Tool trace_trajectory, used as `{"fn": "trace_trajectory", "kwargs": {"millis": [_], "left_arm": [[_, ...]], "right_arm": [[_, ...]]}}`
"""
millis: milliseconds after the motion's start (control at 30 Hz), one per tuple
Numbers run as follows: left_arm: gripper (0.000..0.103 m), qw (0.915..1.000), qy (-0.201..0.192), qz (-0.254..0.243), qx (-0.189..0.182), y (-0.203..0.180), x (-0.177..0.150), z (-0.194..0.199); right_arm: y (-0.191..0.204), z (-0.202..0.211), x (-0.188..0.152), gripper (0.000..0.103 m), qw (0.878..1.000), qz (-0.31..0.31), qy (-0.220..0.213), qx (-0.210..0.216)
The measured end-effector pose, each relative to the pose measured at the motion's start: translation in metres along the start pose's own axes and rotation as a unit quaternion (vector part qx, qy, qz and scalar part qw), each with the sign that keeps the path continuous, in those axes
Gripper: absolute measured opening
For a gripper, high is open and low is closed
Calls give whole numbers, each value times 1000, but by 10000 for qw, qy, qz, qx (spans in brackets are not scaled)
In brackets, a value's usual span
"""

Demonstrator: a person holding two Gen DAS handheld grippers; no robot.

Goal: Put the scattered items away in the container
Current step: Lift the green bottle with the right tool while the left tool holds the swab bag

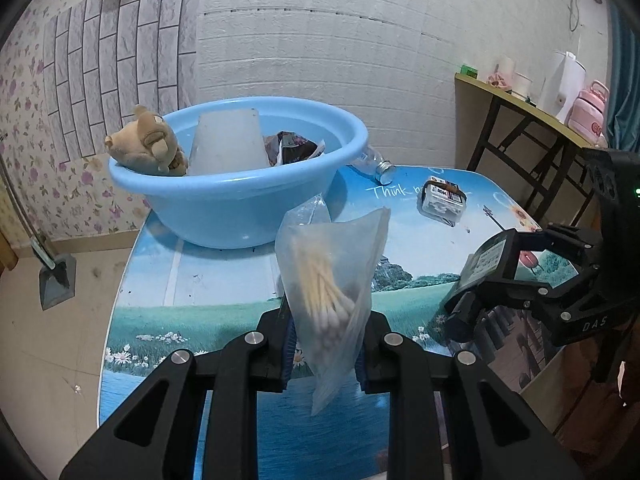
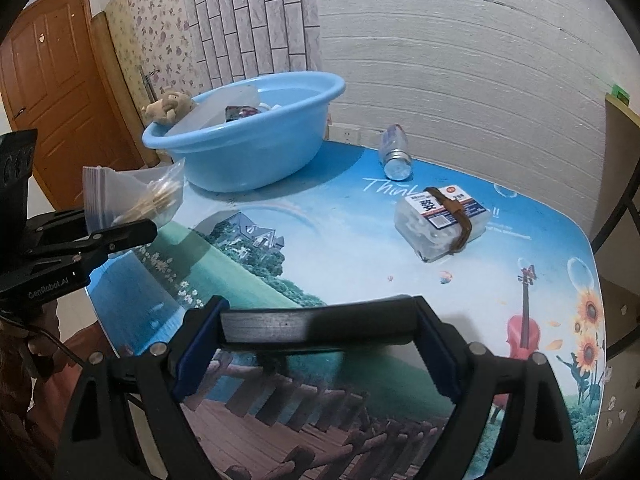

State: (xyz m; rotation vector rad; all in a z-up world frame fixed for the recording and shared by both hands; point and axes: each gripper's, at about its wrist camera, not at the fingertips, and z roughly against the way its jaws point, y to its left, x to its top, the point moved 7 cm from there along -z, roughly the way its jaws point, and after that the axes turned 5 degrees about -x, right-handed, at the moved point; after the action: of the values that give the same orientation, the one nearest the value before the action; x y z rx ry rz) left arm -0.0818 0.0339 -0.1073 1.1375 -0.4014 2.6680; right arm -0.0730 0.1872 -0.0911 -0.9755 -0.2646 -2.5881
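My left gripper (image 1: 326,340) is shut on a clear zip bag of cotton swabs (image 1: 330,276), held above the table in front of the blue basin (image 1: 240,200). The basin holds a plush bear (image 1: 146,146), an upturned plastic tub (image 1: 228,142) and a dark snack wrapper (image 1: 292,146). My right gripper (image 2: 320,332) is shut on a flat black box (image 2: 316,324) above the table's near edge; it also shows in the left wrist view (image 1: 486,264). A clear plastic box with a label and rubber band (image 2: 442,222) and a small bottle on its side (image 2: 396,156) lie on the table.
The table (image 2: 340,248) has a printed landscape top and stands against a white wall. A side table (image 1: 532,120) with cups and a pink flask stands at the right. A dustpan (image 1: 56,278) rests on the floor at the left. A wooden door (image 2: 52,80) is at the far left.
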Motion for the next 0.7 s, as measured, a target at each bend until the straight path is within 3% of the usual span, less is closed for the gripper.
{"fn": "trace_trajectory", "kwargs": {"millis": [300, 533, 700], "left_arm": [[22, 10000, 16, -21, -19, -1, -2, 2], [22, 10000, 11, -27, -26, -2, -3, 3], [22, 10000, 44, -9, -28, 0, -5, 3]], "right_arm": [[-5, -21, -13, 89, 9979, -370, 382, 377], [-3, -19, -13, 90, 9978, -216, 456, 420], [6, -14, -19, 97, 9975, 329, 405, 471]]}}
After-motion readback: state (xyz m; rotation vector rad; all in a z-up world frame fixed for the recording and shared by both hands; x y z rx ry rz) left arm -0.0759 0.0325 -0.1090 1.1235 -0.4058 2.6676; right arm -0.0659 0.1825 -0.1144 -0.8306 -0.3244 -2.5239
